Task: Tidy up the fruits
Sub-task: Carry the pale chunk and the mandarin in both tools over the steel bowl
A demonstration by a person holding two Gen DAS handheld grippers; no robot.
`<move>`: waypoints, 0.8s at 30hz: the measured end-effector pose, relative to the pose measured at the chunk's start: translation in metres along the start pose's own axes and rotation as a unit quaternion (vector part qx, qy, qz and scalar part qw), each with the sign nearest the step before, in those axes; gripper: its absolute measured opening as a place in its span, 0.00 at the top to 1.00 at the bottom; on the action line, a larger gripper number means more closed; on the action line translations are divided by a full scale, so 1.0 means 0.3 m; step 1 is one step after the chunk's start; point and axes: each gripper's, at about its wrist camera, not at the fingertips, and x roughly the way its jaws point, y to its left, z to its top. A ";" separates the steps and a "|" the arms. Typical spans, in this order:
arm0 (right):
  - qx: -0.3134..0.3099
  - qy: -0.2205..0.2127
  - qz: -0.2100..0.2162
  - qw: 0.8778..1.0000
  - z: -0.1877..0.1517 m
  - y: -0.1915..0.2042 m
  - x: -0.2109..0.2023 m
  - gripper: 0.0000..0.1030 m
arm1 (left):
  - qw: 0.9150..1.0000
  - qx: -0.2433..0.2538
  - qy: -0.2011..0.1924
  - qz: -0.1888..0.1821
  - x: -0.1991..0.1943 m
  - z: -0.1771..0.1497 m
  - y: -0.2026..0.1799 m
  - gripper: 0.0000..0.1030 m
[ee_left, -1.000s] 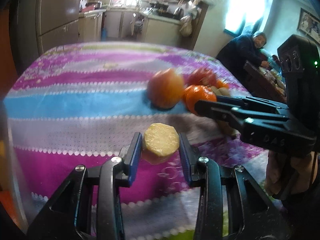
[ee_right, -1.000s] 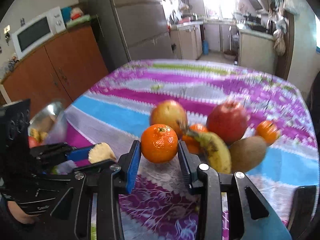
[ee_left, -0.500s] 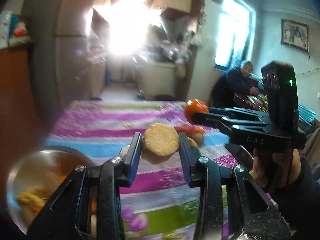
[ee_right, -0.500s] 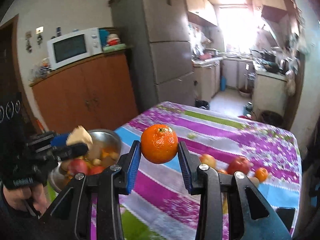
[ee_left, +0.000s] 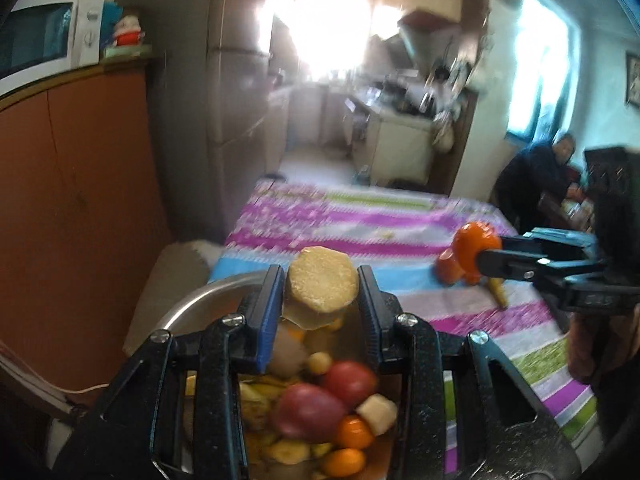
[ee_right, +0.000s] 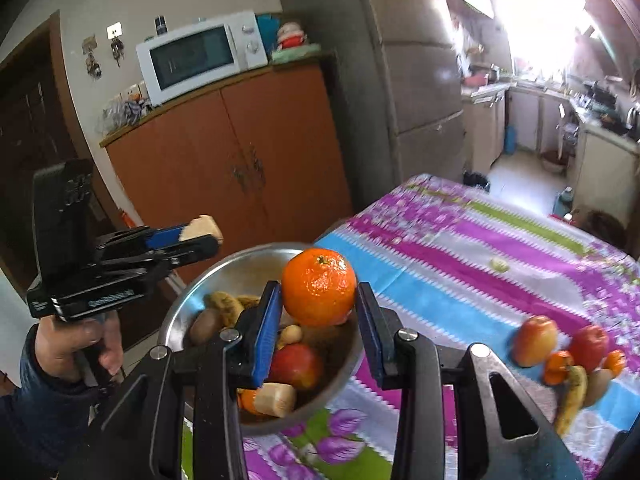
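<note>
Nearest, the left tongs (ee_left: 322,300) clamp a pale, faceted, matte chunk (ee_left: 322,285), hanging over the steel bowl (ee_left: 188,308). The right tongs (ee_right: 316,312) pinch a glossy, pebbled orange (ee_right: 319,287) above the same bowl's far rim.

The bowl is smooth, shiny and already heaped with round fruit, and it sits at the counter (ee_right: 440,264) edge. My worry is that anything dropped from height could bounce off the pile and roll out, or that the two tongs could knock together over the narrow opening. The orange is round and slick, so a slight loosening would let it slip.

Farther along the striped cloth lie apples (ee_right: 535,341), a banana (ee_right: 572,398) and small oranges (ee_right: 558,366), waiting.
</note>
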 end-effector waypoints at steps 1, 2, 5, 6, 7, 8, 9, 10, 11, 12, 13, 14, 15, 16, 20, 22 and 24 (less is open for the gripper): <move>0.000 0.007 0.000 1.000 -0.004 0.005 0.028 0.61 | 1.000 0.002 0.012 0.004 0.028 -0.004 0.013 0.64; -0.001 0.017 0.000 1.000 -0.008 0.014 0.064 0.61 | 1.000 0.000 0.017 0.005 0.040 -0.013 0.026 0.64; 0.002 0.036 0.002 0.999 -0.021 0.019 0.132 0.61 | 0.999 -0.005 0.037 0.005 0.088 -0.035 0.050 0.64; 0.002 0.043 0.002 0.999 -0.025 0.025 0.161 0.61 | 0.999 -0.006 0.042 0.004 0.102 -0.041 0.057 0.64; 0.003 0.046 0.002 0.999 -0.027 0.023 0.175 0.61 | 0.999 -0.007 0.047 0.004 0.115 -0.046 0.064 0.64; 0.003 0.052 0.002 0.999 -0.029 0.027 0.199 0.61 | 0.999 -0.009 0.052 0.004 0.126 -0.050 0.079 0.64; 0.003 0.055 0.002 0.998 -0.031 0.027 0.211 0.61 | 0.998 -0.012 0.056 0.003 0.136 -0.057 0.089 0.64; 0.003 0.060 0.002 0.998 -0.033 0.029 0.230 0.61 | 0.998 -0.016 0.062 0.002 0.147 -0.063 0.102 0.64; 0.003 0.063 0.003 0.998 -0.036 0.031 0.237 0.61 | 0.997 -0.021 0.067 -0.001 0.159 -0.069 0.113 0.64; 0.003 0.067 0.002 0.998 -0.037 0.032 0.252 0.60 | 0.997 -0.025 0.071 0.000 0.166 -0.072 0.120 0.64; 0.002 0.070 0.001 0.998 -0.038 0.032 0.264 0.60 | 0.997 -0.027 0.075 0.002 0.173 -0.076 0.130 0.64; 0.003 0.071 0.002 0.997 -0.039 0.032 0.271 0.60 | 0.997 -0.028 0.077 0.002 0.177 -0.080 0.137 0.64; 0.004 0.074 0.002 0.997 -0.040 0.032 0.282 0.60 | 0.996 -0.029 0.079 0.002 0.179 -0.082 0.139 0.64; 0.004 0.076 0.001 0.997 -0.042 0.031 0.292 0.60 | 0.996 -0.028 0.080 0.003 0.182 -0.083 0.138 0.64; 0.005 0.083 -0.001 0.997 -0.044 0.034 0.319 0.60 | 0.996 -0.023 0.085 0.006 0.190 -0.089 0.146 0.64; 0.004 0.087 0.000 0.996 -0.047 0.036 0.332 0.60 | 0.996 -0.023 0.087 0.007 0.194 -0.091 0.150 0.64; 0.001 0.092 -0.004 0.996 -0.052 0.037 0.347 0.60 | 0.996 -0.023 0.090 0.008 0.201 -0.093 0.157 0.64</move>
